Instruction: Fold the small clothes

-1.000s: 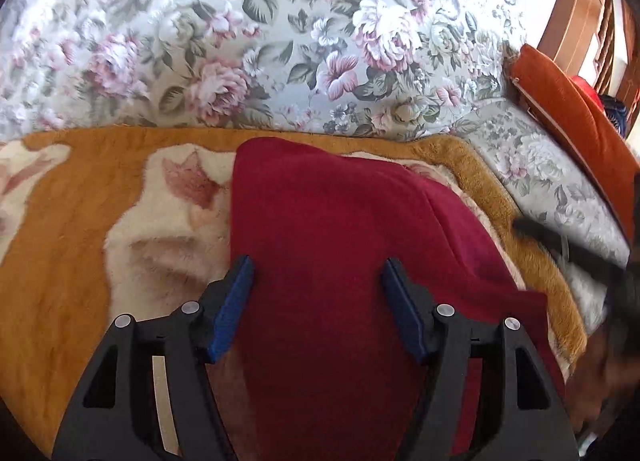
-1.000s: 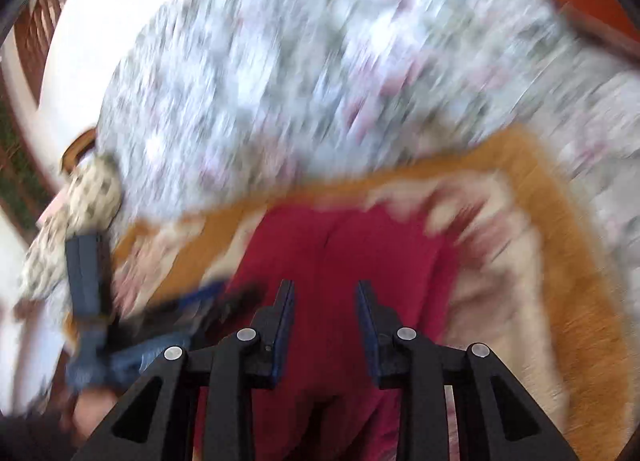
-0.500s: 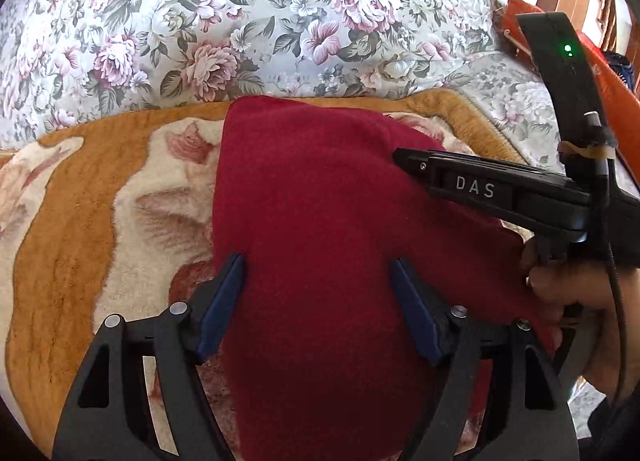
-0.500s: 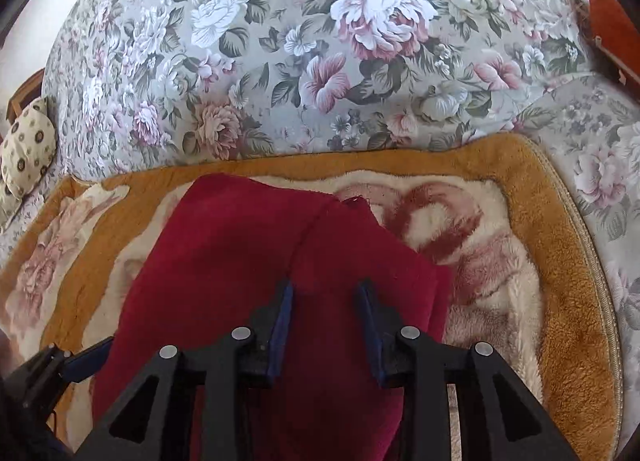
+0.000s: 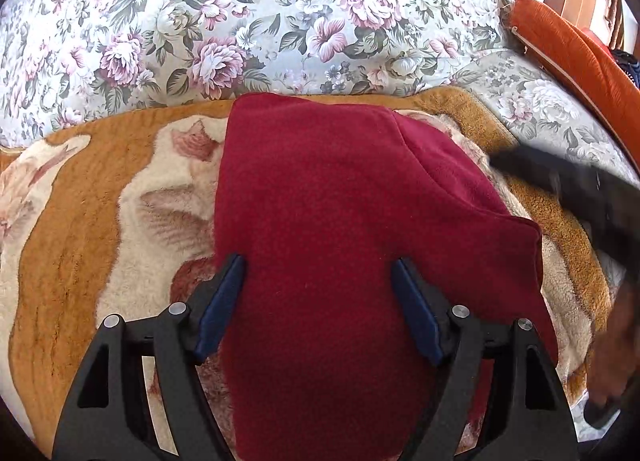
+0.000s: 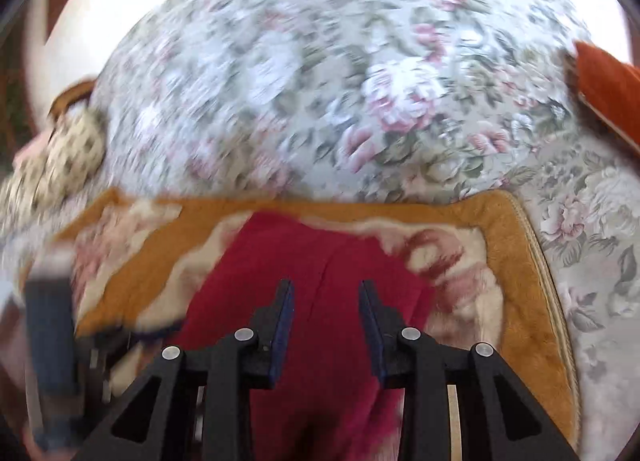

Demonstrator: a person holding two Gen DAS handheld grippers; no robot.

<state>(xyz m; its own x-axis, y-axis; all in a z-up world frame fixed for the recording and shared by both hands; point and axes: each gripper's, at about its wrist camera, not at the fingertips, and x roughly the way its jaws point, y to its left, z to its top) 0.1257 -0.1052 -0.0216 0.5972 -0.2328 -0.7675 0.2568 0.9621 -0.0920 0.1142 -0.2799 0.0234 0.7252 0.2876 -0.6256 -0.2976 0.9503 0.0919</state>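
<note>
A dark red fleece garment [image 5: 340,221] lies folded on an orange and cream blanket [image 5: 80,245], one layer lapped over another with a diagonal edge at its right. My left gripper [image 5: 317,261] hovers over the garment's near part, jaws wide open, blue pads [image 5: 220,305] apart from the cloth. In the blurred right wrist view the same garment [image 6: 320,261] lies below my right gripper [image 6: 326,285], whose jaws stand narrowly apart with nothing between them. The right gripper [image 5: 580,189] shows as a dark blur at the right of the left wrist view.
The blanket covers the seat of a floral sofa [image 5: 280,21], whose backrest rises just behind the garment. An orange cushion [image 5: 572,53] leans at the right end. A spotted cushion [image 6: 60,157] sits at the left. The blurred left gripper [image 6: 48,321] is at the left edge.
The left jaws have spread wider. The right gripper, stretched across the garment's right side half a second ago, has drawn back to the right edge and its view has swung.
</note>
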